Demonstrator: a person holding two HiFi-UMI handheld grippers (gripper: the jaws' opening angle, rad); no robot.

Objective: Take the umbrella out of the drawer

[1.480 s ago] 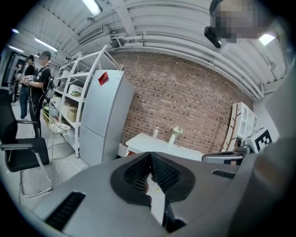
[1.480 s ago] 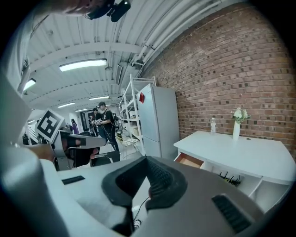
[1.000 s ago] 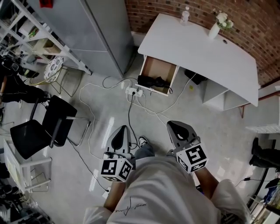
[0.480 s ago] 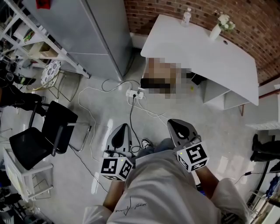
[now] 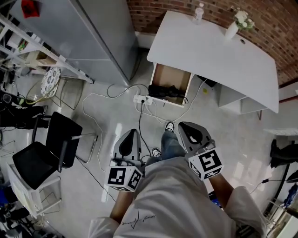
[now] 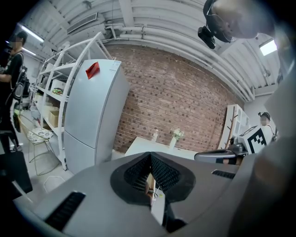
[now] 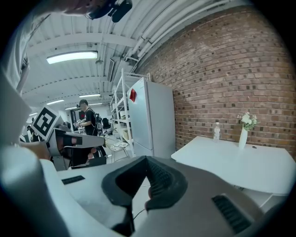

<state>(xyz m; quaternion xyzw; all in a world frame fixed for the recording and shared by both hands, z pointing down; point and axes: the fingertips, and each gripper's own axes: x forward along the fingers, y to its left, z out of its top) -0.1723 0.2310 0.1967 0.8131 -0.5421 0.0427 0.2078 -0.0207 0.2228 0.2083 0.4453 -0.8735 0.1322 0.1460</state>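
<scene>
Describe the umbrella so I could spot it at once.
Find the white desk by the brick wall; a drawer stands open under its left end. The umbrella is the black bundle lying across the drawer's front, the only dark thing inside.

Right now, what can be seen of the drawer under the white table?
The drawer stands pulled out from under the white table, at its left end in the head view. It is a shallow open box with white walls and a bare light-brown bottom that looks like wood board. A black bundle, likely the folded umbrella, lies across its front part. A white power strip lies on the floor just before its front.
</scene>
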